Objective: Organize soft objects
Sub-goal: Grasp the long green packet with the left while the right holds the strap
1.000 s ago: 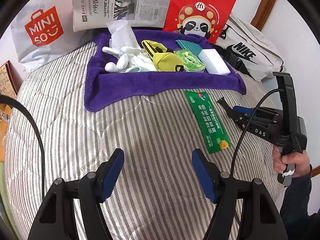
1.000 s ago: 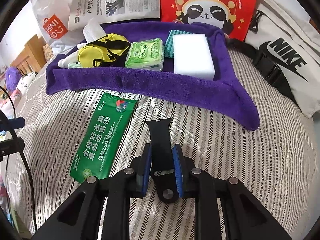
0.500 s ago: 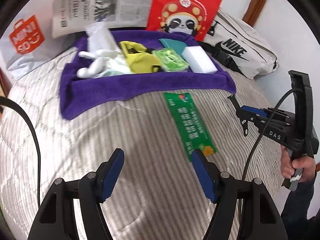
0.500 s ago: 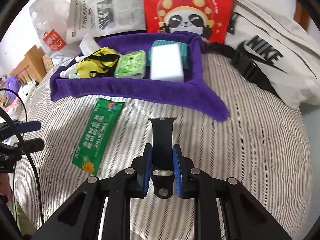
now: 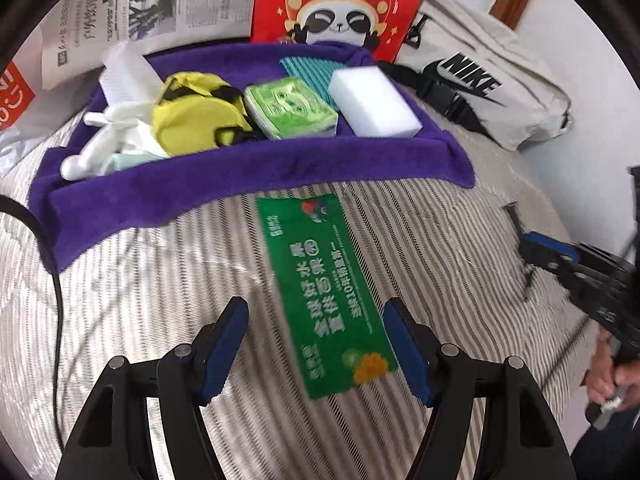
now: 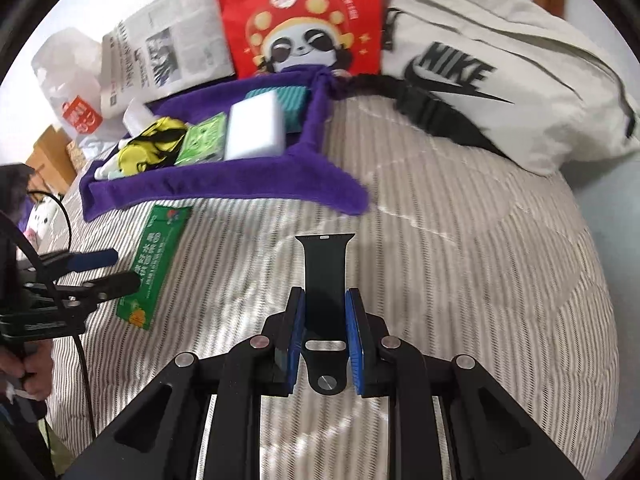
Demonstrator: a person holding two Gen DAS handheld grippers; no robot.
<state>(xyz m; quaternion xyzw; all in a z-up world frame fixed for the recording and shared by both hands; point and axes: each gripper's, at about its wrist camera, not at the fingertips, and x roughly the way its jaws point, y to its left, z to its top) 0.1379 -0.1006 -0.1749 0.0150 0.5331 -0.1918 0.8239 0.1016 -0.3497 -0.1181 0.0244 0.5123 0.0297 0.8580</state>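
Note:
A long green packet (image 5: pixel 328 292) lies flat on the striped bedcover, just in front of the purple towel (image 5: pixel 240 176). My left gripper (image 5: pixel 316 344) hovers open over the packet's near end, one finger on each side, not touching it. On the towel sit a white sponge (image 5: pixel 376 100), a green tissue pack (image 5: pixel 288 108), a yellow pouch (image 5: pixel 196 116), a teal cloth (image 5: pixel 308 68) and white soft items (image 5: pixel 108 136). My right gripper (image 6: pixel 324 312) is shut on a black watch strap (image 6: pixel 324 268), held above the bed to the right of the towel (image 6: pixel 224 184) and the packet (image 6: pixel 154 260).
Behind the towel stand a red panda bag (image 5: pixel 340 4), a newspaper (image 5: pixel 120 12) and a white Miniso bag (image 5: pixel 12 100). A white Nike bag (image 6: pixel 500 80) with a black strap lies at the back right. A person's hand (image 5: pixel 608 372) holds the right gripper.
My left gripper has moved right and down, so the green packet now lies between its fingers. My right gripper has carried the strap rightward and away from the towel, rolling a little.

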